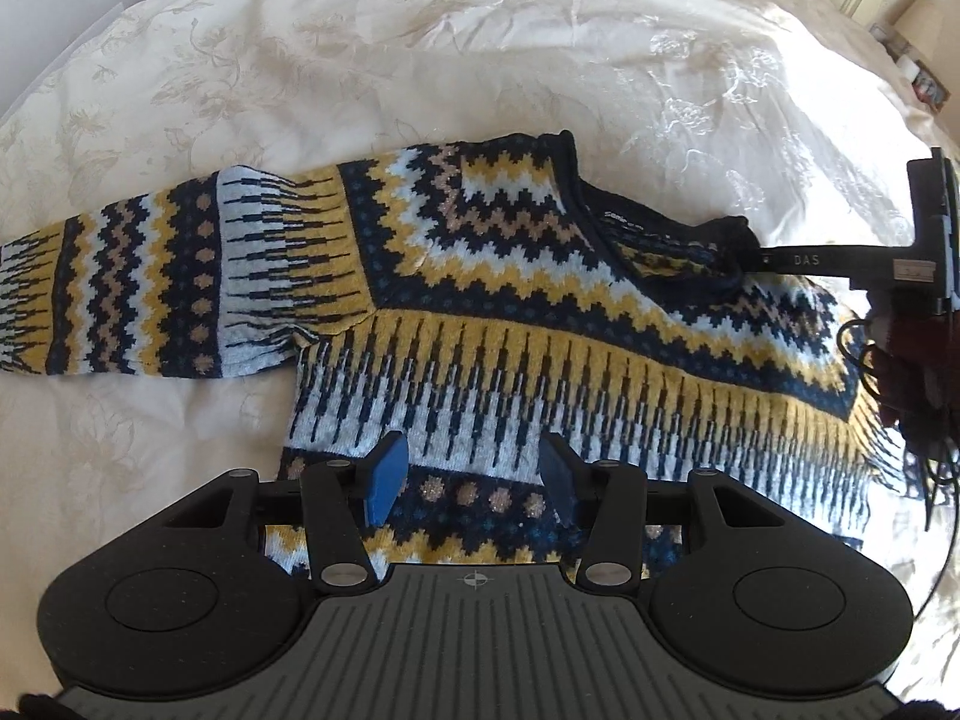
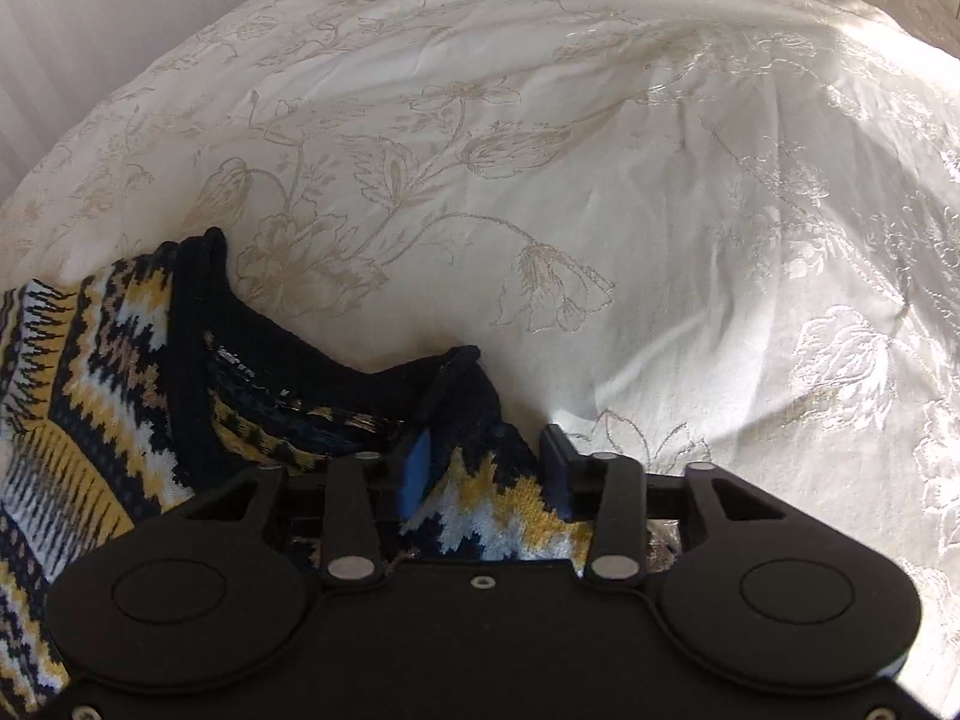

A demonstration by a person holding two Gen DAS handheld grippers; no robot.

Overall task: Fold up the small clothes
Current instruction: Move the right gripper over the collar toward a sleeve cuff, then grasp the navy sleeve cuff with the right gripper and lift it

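Observation:
A knitted sweater [image 1: 480, 276] in navy, yellow and white zigzags lies flat on the bed, one sleeve [image 1: 120, 276] stretched out to the left. My left gripper [image 1: 474, 480] hovers open over the sweater's lower body, its blue pads [image 1: 387, 477] apart and holding nothing. My right gripper [image 1: 750, 255] reaches in from the right at the navy collar [image 1: 636, 222]. In the right wrist view my right gripper [image 2: 486, 468] stands open with the shoulder fabric of the sweater [image 2: 498, 510] bunched between its fingers, beside the collar [image 2: 198, 330]. The right sleeve is hidden.
A cream bedspread [image 1: 420, 48] with a floral weave covers the whole bed and extends far beyond the sweater [image 2: 600, 180]. Small items [image 1: 924, 84] stand on a bedside surface at the upper right. A dark red sleeve [image 1: 906, 360] and black cables hang behind the right gripper.

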